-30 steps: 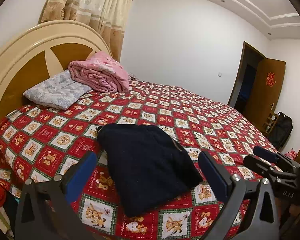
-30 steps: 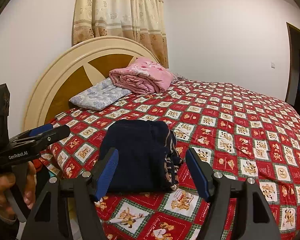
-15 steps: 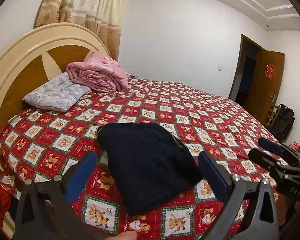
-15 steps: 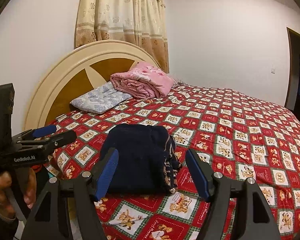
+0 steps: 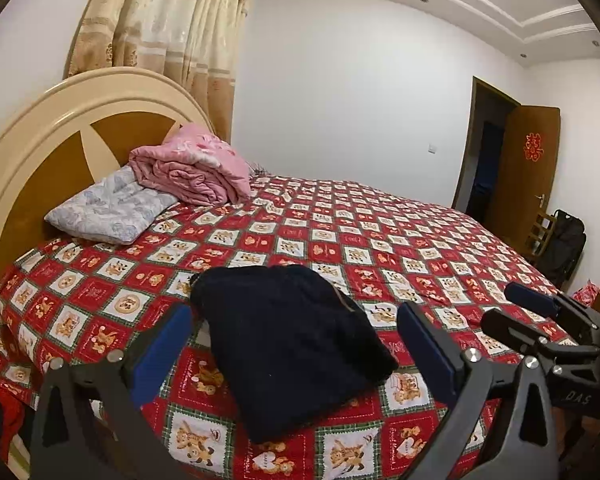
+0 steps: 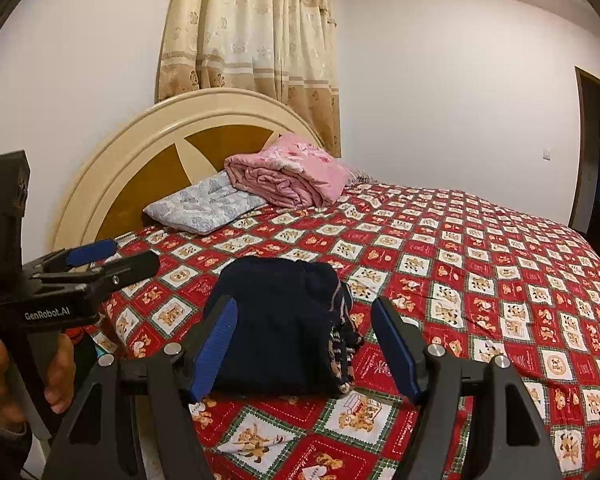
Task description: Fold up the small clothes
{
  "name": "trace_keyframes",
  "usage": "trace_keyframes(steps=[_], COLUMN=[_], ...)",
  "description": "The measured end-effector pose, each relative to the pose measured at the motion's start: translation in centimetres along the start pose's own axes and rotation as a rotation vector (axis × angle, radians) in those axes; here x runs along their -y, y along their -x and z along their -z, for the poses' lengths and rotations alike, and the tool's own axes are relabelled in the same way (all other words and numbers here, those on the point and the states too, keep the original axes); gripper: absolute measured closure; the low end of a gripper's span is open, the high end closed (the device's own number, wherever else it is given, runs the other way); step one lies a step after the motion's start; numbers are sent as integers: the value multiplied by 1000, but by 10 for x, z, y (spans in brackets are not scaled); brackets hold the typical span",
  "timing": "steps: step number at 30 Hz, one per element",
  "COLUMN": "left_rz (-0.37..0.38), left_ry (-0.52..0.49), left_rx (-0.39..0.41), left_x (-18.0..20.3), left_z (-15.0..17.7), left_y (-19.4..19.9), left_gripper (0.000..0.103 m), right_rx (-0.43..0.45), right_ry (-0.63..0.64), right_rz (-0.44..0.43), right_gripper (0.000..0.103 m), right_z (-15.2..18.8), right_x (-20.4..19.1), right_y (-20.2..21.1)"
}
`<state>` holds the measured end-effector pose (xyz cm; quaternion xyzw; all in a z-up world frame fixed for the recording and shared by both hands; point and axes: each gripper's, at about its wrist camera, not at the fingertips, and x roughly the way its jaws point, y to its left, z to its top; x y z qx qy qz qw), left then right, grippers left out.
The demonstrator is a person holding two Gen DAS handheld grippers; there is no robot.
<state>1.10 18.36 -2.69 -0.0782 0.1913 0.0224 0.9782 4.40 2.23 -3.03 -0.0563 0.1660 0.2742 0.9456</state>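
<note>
**Dark bundle lying folded near the bed's edge, both tools standing off**

Navy knit is making up the sweater (image 5: 288, 344), which is lying as a thick folded bundle on the bed (image 5: 400, 232), close to the near edge and well apart from the grey pillow (image 5: 112, 208) and the pink blanket (image 5: 192, 168) by the headboard (image 5: 40, 152). The left tool (image 5: 296, 344) is hanging short of the sweater with its blue pads spread wide and gripping nothing; the right tool (image 6: 304, 348) is doing the same, pads wide apart and empty, the bundle framed between them.

Judging from how things lie, the folding is looking nearly or fully finished, and the risks are coming from any further handling. A pinch on the top layer alone would be peeling the stack open. The patterned trim spilling out along the right side in the right wrist view is looking loose, and a pad could be snagging it. A push toward the near edge could be sliding the bundle off the bed.

Much is staying unclear. The dark fabric is swallowing its own creases, so the number of layers is not readable. The near underside of the bundle is sitting behind the pads. The hand (image 6: 4, 384) is showing only partly at the frame edge, and the red item at the lower left of the left view is cut off.
</note>
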Motion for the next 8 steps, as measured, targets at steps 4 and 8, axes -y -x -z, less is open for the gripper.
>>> trace_keyframes(steps=[4, 8], left_rz=[-4, -10], left_ry=[11, 10], left_rx=[-2, 1], left_x=[-3, -3], left_z=[2, 4], left_y=[-1, -1], left_gripper=[0, 0], right_rx=[33, 34], right_ry=[-11, -16], right_rz=[5, 9], right_gripper=[33, 33], right_z=[-1, 0], right_x=[3, 4], right_y=[4, 4])
